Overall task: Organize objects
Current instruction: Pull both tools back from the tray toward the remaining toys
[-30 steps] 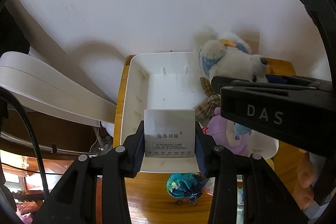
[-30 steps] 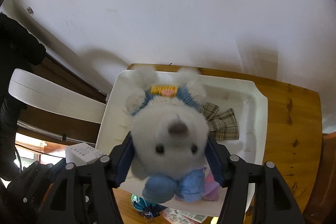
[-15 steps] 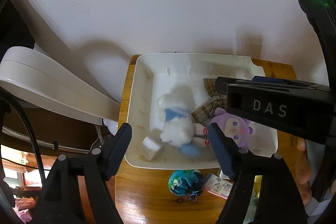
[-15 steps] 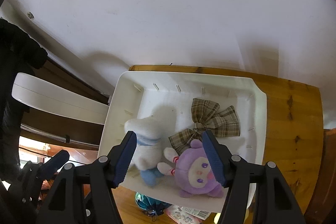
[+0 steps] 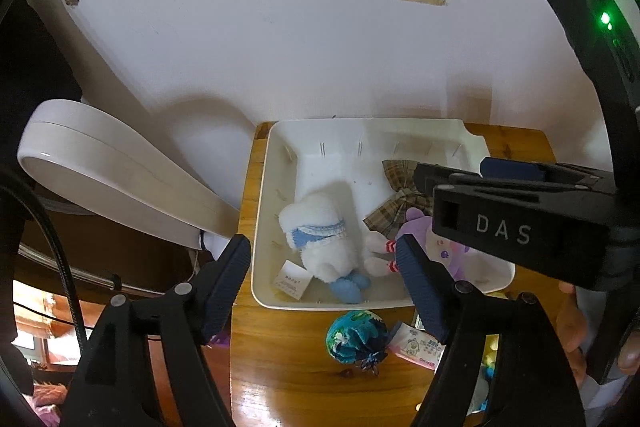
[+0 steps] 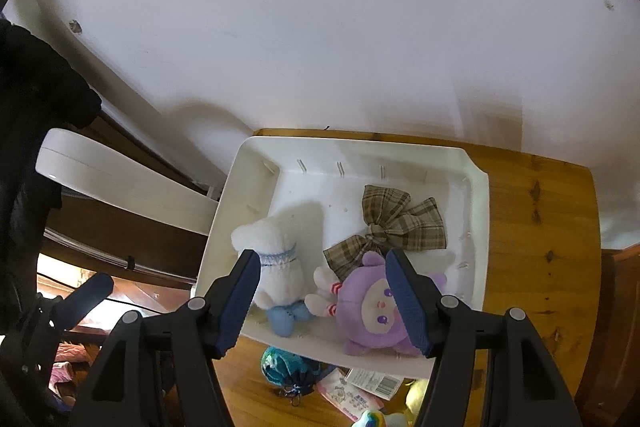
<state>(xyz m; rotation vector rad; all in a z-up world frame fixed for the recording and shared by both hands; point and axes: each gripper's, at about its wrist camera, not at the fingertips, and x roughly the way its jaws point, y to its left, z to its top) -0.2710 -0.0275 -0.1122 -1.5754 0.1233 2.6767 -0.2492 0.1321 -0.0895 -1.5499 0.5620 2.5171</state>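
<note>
I see the white bin holding the plush toys and small box. Both grippers hover above it, jaws apart and empty. The blue-green pouch lies outside on the wooden table, below the bin's near rim, nearest my left gripper; my right gripper stands farther.

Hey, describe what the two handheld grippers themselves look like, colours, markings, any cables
Both are black plastic frames with silver screw heads, each carrying two dark blue ribbed finger pads. The left gripper has a black cable looping beside it. The right gripper, seen from the left camera, bears white "DAS" lettering on its side and a green indicator light. A bare hand grips it.
</note>
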